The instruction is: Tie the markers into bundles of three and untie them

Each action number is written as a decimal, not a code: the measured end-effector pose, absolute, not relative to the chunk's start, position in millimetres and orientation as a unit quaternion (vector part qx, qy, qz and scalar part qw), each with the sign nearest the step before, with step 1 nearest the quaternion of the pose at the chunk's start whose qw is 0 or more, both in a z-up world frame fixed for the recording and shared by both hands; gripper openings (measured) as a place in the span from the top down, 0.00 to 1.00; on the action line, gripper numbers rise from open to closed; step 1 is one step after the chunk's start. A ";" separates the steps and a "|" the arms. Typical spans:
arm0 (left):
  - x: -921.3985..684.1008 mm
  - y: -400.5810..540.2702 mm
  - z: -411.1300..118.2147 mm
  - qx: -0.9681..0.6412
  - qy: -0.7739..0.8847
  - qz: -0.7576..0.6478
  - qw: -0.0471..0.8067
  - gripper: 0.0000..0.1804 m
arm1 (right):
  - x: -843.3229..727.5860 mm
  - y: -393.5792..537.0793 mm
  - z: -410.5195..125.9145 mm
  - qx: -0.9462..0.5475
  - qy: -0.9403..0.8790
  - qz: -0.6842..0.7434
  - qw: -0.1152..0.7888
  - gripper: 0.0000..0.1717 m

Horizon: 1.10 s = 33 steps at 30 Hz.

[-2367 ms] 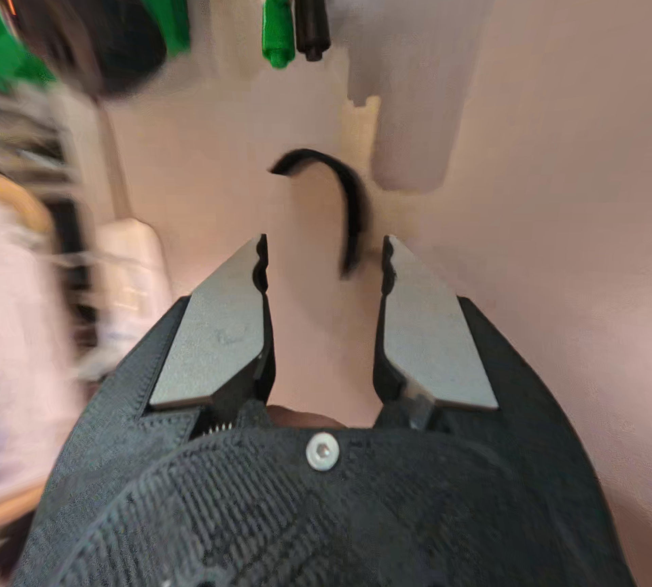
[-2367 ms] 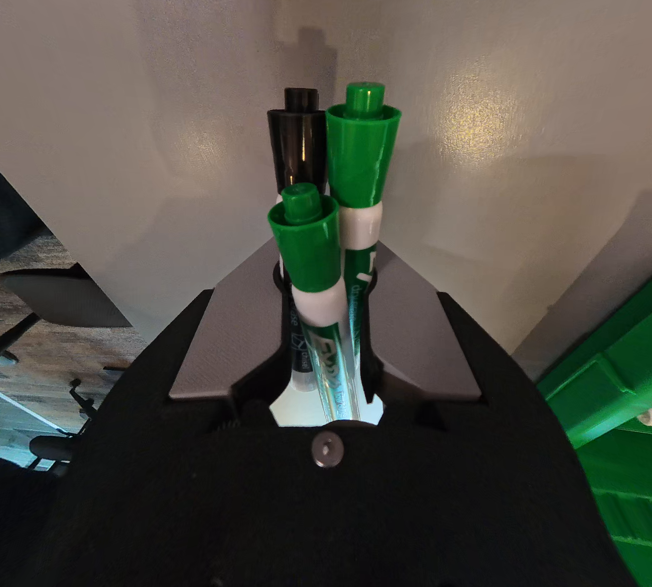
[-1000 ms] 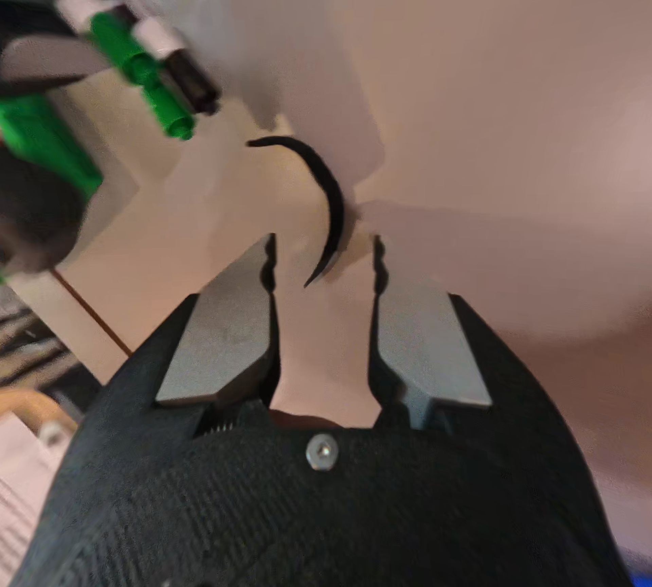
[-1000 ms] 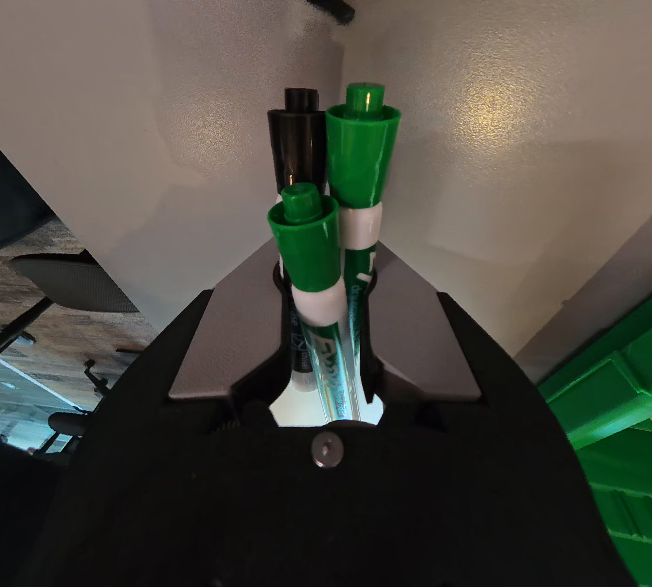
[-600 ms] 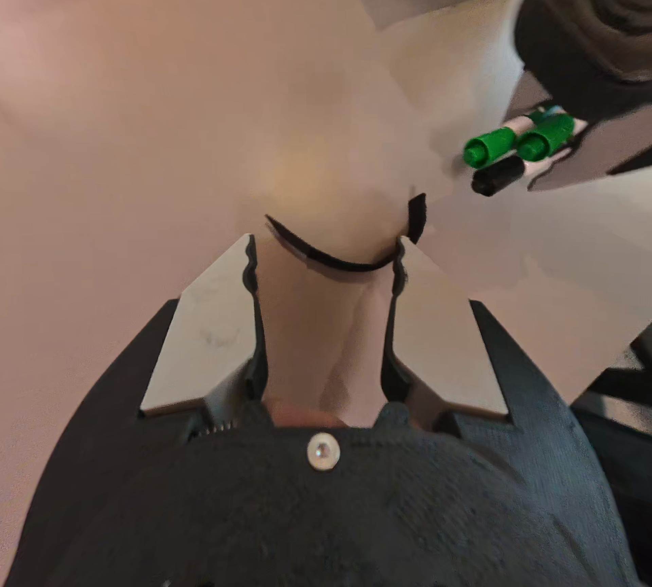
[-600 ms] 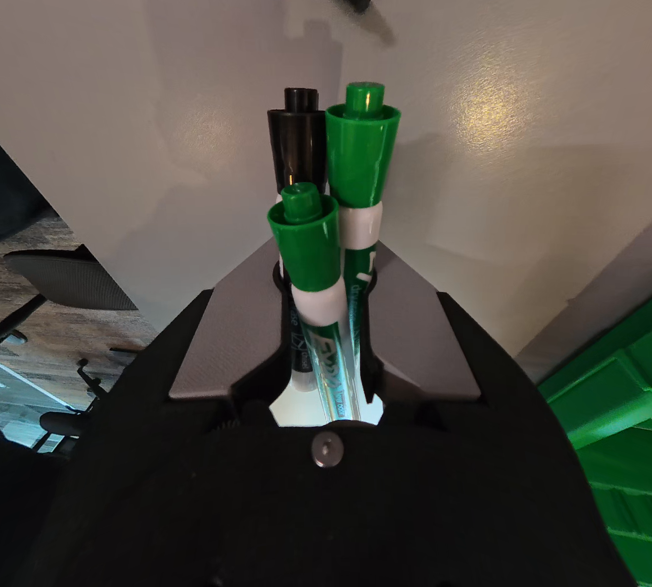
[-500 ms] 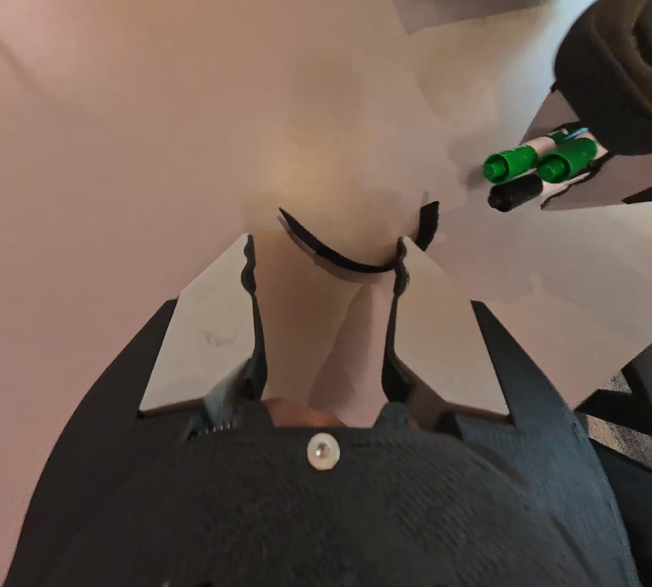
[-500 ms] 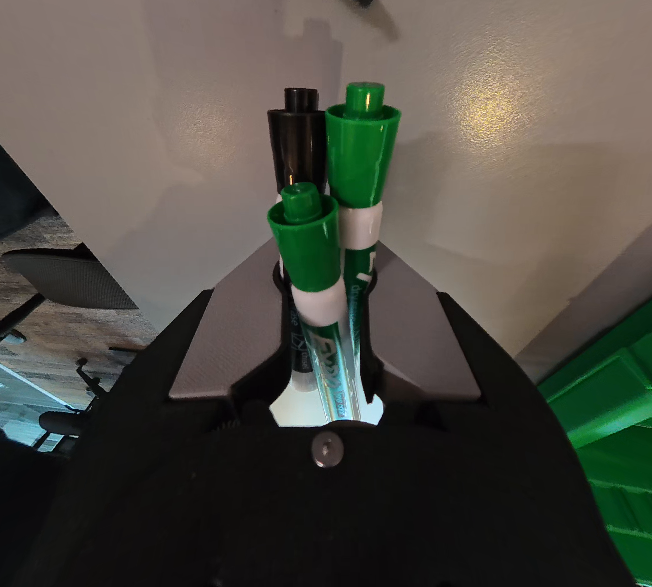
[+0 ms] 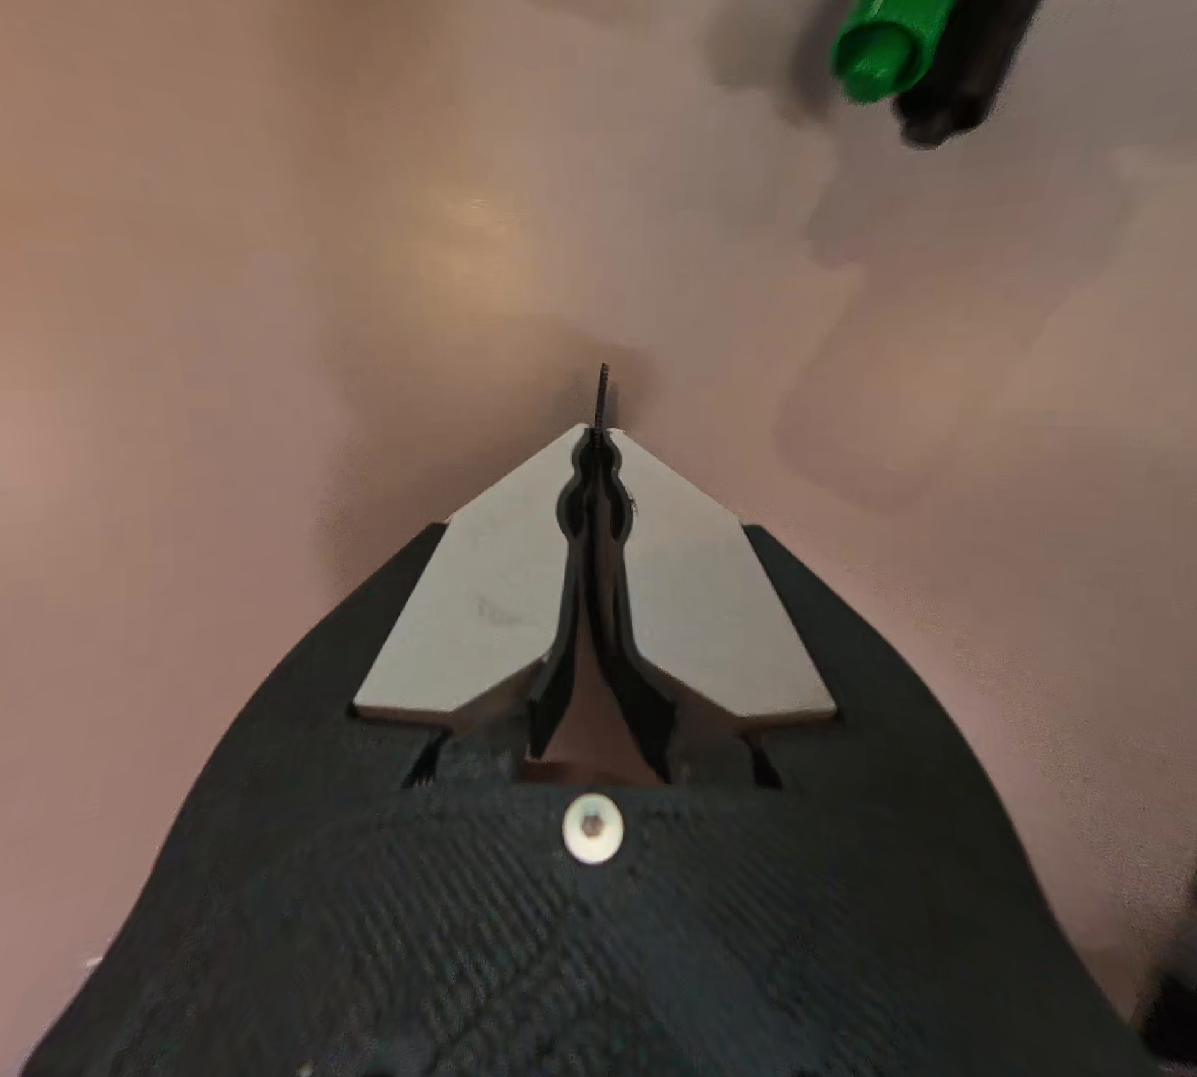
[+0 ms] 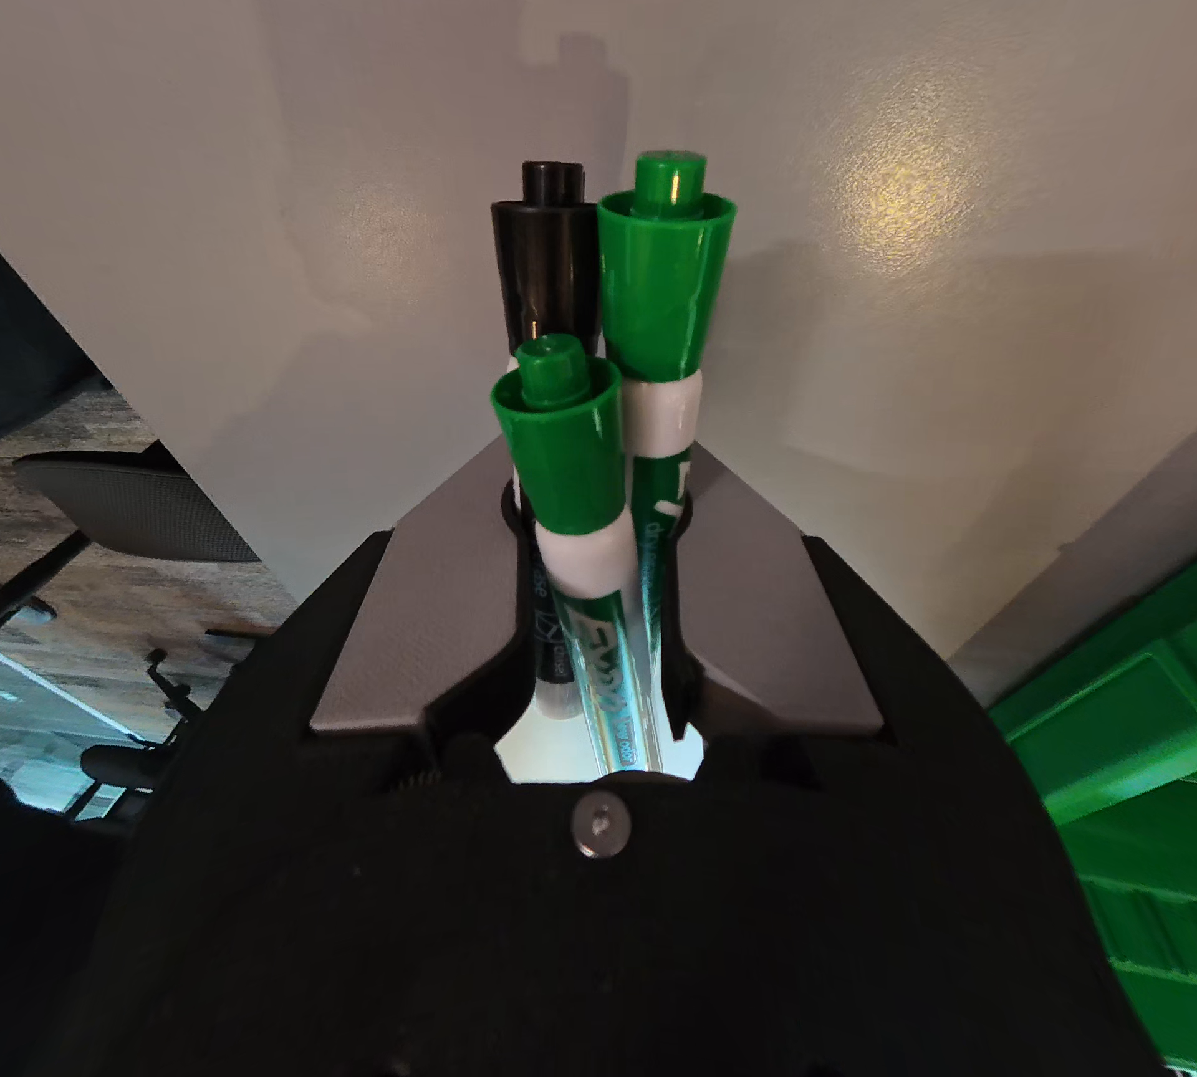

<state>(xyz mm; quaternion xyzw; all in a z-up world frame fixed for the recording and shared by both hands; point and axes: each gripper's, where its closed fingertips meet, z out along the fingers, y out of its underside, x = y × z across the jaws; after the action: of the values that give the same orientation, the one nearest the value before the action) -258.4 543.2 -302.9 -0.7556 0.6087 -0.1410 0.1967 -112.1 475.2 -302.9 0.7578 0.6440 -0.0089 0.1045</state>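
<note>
pale, faintly glossy worktop (image 10: 907,139) fills both views; wood-look floor (image 10: 97,625), a chair (image 10: 129,502) and a green bin (image 10: 1101,754) edge it. markers (image 10: 602,398) carry printed labels, clamped in the right gripper (image 10: 599,502) fingers. left gripper (image 9: 599,431) fingers pinch a black strap (image 9: 602,392) edge-on.

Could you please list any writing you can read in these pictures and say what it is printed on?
On the front green marker: pale print along the barrel, not quoted here.
On the rear green marker: pale print on the barrel, partly hidden.
On the black marker: small print on the barrel, partly hidden.
Left wrist view: no writing.
</note>
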 end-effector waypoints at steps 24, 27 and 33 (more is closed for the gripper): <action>-305.5 510.4 -293.6 -0.523 0.810 -0.105 0.244 0.50 | -115.8 474.8 -302.5 0.759 0.643 -0.020 0.099 0.78; -295.9 506.8 -294.1 -0.533 0.795 -0.134 0.256 0.47 | -115.3 474.3 -302.4 0.761 0.641 -0.023 0.100 0.78; -289.2 506.4 -298.5 -0.550 0.789 -0.156 0.224 0.45 | -115.9 474.6 -302.4 0.758 0.643 -0.019 0.106 0.78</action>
<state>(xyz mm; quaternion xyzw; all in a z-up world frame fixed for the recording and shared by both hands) -289.2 506.4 -298.5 -0.5500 0.7894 -0.1557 0.2238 -115.9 474.6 -302.4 0.7581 0.6432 -0.0185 0.1060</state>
